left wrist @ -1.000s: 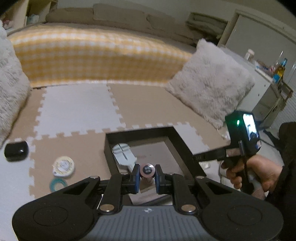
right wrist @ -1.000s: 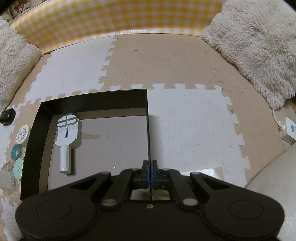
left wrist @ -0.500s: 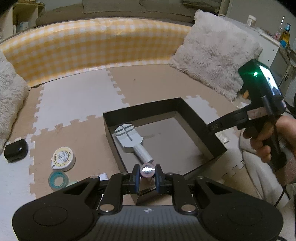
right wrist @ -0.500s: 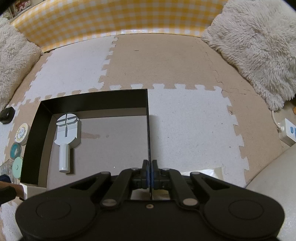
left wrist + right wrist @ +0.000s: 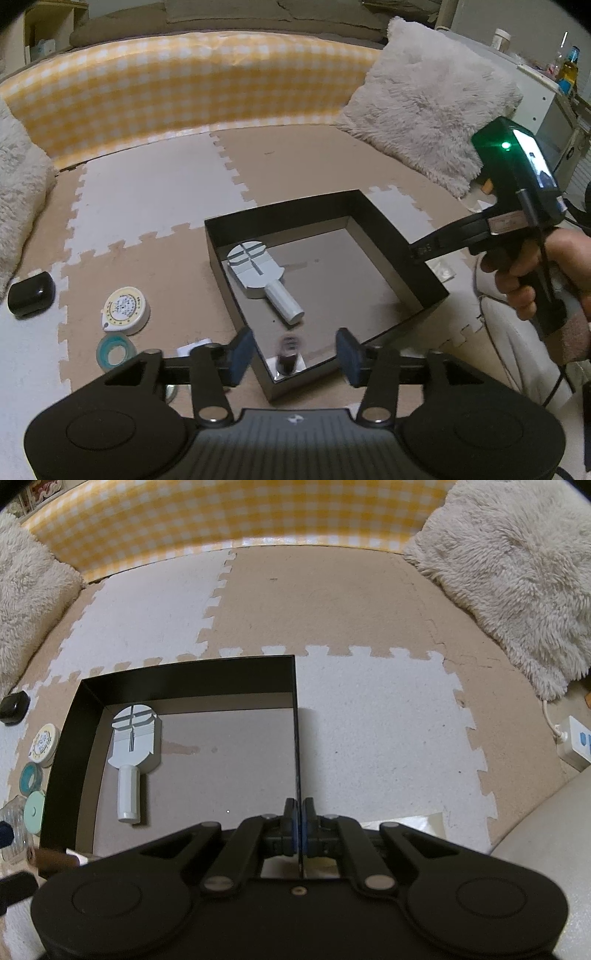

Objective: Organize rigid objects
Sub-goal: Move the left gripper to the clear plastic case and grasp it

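Note:
A black open box (image 5: pixel 391 229) (image 5: pixel 184 674) lies on the foam floor mat. A pale grey tool with a round head and white handle (image 5: pixel 262 275) (image 5: pixel 133 738) lies inside it at the left. My left gripper (image 5: pixel 293 349) is open above the box's near corner. A small dark cylinder (image 5: pixel 290 354), blurred, sits between and below its fingers, free of them, by the box's near wall. My right gripper (image 5: pixel 298 825) is shut on the box's right wall (image 5: pixel 296 738) and shows in the left wrist view (image 5: pixel 424 251).
Left of the box lie a round tape measure (image 5: pixel 125 310) (image 5: pixel 44 744), a teal tape roll (image 5: pixel 114 349) (image 5: pixel 30 778), a mint disc (image 5: pixel 35 812) and a black case (image 5: pixel 31 298). Fluffy pillows (image 5: pixel 428 110) and a yellow checked cushion (image 5: pixel 184 85) border the mat. A power strip (image 5: pixel 576 742) lies right.
My left gripper has opened and let go of the small cylinder, which has dropped toward the box's near wall. My right gripper has stayed shut on the box wall.

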Available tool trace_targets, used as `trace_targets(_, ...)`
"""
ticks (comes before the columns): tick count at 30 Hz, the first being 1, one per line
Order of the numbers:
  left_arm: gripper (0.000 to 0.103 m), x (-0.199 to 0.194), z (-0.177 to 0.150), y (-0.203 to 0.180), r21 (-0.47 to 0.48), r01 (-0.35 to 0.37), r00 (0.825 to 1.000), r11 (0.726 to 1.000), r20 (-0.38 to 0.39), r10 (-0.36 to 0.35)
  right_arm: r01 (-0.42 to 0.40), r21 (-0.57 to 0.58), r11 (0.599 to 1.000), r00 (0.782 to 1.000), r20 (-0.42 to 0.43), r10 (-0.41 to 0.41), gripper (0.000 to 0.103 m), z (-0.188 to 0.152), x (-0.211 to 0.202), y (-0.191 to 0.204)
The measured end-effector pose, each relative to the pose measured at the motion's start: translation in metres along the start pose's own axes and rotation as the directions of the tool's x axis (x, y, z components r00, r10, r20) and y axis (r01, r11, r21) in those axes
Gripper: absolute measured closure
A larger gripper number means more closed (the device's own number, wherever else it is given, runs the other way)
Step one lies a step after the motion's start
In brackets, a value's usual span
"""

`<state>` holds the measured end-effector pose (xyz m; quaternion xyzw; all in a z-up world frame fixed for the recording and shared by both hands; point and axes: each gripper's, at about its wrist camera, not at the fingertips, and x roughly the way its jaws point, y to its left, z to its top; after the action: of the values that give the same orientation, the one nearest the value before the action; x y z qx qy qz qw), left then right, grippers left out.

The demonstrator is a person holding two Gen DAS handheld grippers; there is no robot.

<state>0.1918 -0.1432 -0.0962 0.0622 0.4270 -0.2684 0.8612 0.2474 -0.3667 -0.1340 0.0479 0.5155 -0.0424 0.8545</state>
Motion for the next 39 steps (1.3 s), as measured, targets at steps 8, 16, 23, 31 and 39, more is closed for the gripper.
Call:
trace_targets(8,0.027,-0.01,-0.003,-0.011,0.008,0.036,0.999,0.999,0.003,-0.036,0.001,0.0,1.0,1.0,0.0,-0.001,0.1,0.0,0.0,0.0)
trace_targets(16,0.008,-0.021,-0.003,-0.013,-0.003,0.034,0.999,0.999,0.021,-0.033,0.001,0.0,1.0,1.0,0.001,-0.001,0.1,0.0,0.0,0.0)
trace_targets(23,0.0,-0.035,0.001,-0.006,-0.009,0.017,0.998,1.0,0.068,-0.016,0.001,0.0,1.0,1.0,0.0,-0.001,0.1,0.0,0.0,0.0)
trace_targets(31,0.0,-0.058,0.011,0.028,-0.107,-0.07,0.988,0.992,0.132,0.084,0.001,0.0,1.0,1.0,0.001,-0.001,0.1,0.0,0.0,0.0)
trace_targets(39,0.0,-0.06,0.006,0.083,-0.3,-0.2,0.967,0.933,0.091,0.236,0.001,-0.001,1.0,1.0,0.001,-0.001,0.1,0.0,0.0,0.0)
